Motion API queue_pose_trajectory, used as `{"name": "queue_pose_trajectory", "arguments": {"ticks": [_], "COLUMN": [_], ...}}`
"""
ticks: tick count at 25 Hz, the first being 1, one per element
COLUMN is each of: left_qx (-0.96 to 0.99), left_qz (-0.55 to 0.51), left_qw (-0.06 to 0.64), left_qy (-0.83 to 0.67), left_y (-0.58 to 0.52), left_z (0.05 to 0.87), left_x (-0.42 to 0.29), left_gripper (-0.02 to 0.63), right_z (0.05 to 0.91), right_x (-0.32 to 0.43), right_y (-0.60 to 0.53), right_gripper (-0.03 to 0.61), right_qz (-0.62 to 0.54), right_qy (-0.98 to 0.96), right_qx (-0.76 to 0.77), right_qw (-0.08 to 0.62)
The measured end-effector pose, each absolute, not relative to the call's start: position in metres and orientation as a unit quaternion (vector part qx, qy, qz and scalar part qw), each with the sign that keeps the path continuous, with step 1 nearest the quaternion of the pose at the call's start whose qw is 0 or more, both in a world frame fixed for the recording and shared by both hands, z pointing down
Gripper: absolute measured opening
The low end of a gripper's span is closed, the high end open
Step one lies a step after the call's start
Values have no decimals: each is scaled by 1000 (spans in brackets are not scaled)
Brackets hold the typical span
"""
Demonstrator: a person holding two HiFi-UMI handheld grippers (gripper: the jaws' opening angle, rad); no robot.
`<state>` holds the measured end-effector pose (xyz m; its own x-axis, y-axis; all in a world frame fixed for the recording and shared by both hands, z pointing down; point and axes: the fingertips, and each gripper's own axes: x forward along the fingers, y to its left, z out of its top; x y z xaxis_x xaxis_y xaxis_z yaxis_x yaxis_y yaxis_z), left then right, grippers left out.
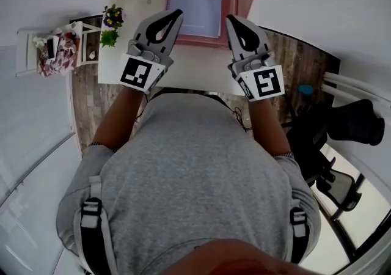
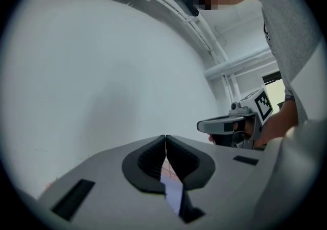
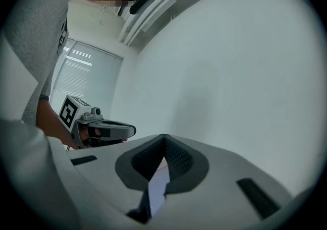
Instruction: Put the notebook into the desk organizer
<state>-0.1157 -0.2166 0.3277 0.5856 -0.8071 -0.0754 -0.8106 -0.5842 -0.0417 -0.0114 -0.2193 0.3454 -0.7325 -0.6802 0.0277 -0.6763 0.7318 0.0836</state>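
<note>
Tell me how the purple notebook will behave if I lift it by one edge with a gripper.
The notebook looks thin and wide, so it will probably be light but sag when lifted by one edge. Its cover looks smooth, so it may slip in a light grip. Its left edge looks bound, so that is likely the stiffest place to hold.

Light level: bright, even and diffuse in all three views.
Source: white slatted window blind, glowing at the left of the right gripper view.
Shadows: weak, soft-edged on the white rectangular desk top.
Distortion: strong fisheye; a black vignette rings both gripper views.
Focus: grey plastic right gripper slightly soft close up.
</note>
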Motion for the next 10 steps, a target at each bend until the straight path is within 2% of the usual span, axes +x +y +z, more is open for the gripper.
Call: {"name": "queue_pose_trajectory", "arguments": {"ticks": [10], "left_qx": [-886], "left_qz": [23], "left_qw": [33], "left_qy": [462], "left_y": [-213], "left_z": [328], "left_x": [-120], "left_gripper": [21], "right_z": [347], "right_x": [-15], "right_y": [-216], "right_gripper": [6], "right_qz": [-32], "right_qy": [-930], "right_qx": [365], "right_qw": [25]}}
